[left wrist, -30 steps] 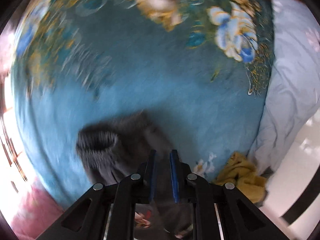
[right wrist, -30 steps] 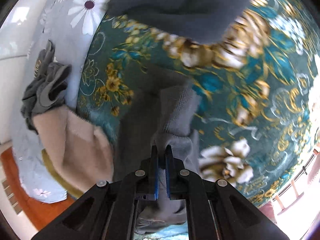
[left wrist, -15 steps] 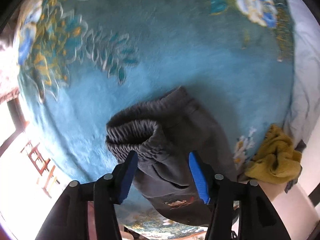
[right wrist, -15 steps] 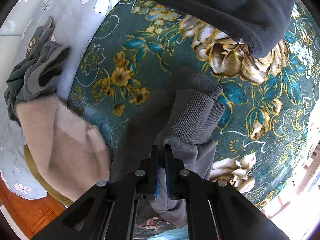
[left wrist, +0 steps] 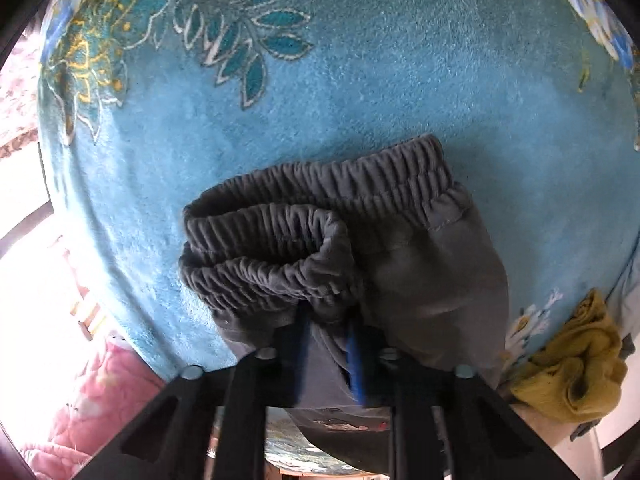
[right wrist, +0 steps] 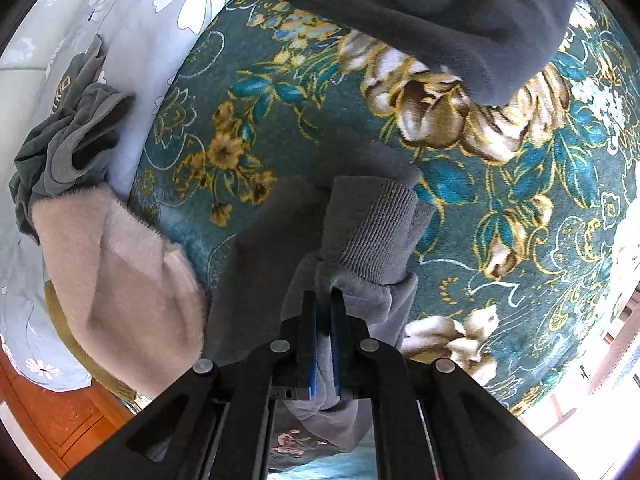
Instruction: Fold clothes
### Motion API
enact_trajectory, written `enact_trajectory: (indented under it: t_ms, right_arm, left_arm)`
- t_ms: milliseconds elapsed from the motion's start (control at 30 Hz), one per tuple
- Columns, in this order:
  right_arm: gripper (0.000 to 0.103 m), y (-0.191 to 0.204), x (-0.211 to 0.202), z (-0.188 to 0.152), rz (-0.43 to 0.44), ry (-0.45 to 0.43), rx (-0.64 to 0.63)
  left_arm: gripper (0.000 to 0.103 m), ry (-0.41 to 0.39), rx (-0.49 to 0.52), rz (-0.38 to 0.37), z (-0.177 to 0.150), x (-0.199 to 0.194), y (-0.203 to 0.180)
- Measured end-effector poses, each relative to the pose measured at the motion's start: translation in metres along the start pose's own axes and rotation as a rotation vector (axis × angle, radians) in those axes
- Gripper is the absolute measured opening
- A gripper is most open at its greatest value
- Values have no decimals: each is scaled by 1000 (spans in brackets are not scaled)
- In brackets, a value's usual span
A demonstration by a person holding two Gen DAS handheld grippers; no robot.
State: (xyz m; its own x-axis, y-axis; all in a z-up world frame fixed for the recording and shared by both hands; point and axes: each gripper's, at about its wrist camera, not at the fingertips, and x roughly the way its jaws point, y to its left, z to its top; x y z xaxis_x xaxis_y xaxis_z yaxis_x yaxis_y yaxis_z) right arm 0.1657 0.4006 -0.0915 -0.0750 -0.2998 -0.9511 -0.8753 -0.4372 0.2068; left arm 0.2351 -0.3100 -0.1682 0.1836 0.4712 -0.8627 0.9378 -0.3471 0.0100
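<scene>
Dark grey sweatpants (left wrist: 420, 272) lie on a teal floral blanket (left wrist: 360, 80), elastic waistband (left wrist: 280, 248) doubled over towards me. My left gripper (left wrist: 328, 340) has its jaws closed around a fold of fabric just below the waistband. In the right wrist view my right gripper (right wrist: 324, 312) is shut on the pants leg (right wrist: 352, 288) next to its ribbed cuff (right wrist: 376, 232), holding it just above the blanket (right wrist: 500, 184).
A yellow cloth (left wrist: 572, 372) lies at the blanket's right edge. In the right wrist view a beige fuzzy garment (right wrist: 116, 280) and a crumpled grey garment (right wrist: 68, 148) lie left. A dark grey garment (right wrist: 440, 12) lies ahead. A daisy-print sheet (right wrist: 152, 20) borders the blanket.
My left gripper was shut, opened wide over the waistband, then closed onto the fabric. The waistband has turned to lie across the view. My right gripper kept its hold on the cuff end.
</scene>
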Motion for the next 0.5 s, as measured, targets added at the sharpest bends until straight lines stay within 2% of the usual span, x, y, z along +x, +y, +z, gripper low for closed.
enact_trajectory:
  t_ms: [100, 233, 333, 433, 500]
  right_arm:
    - [5, -37, -26, -17, 30, -21, -5]
    - [5, -76, -75, -38, 102, -75, -21]
    - [4, -75, -76, -31, 89, -78, -26]
    - [4, -68, -71, -22, 74, -77, -46]
    - [5, -57, -56, -19, 79, -61, -74]
  left_arm:
    - [11, -9, 46, -33, -16, -17, 14]
    - [10, 38, 65, -162, -36, -53, 43]
    - [10, 26, 58, -215, -27, -68, 41]
    - [10, 17, 35, -278, -14, -65, 19]
    - [10, 17, 28, -288, -8, -60, 3]
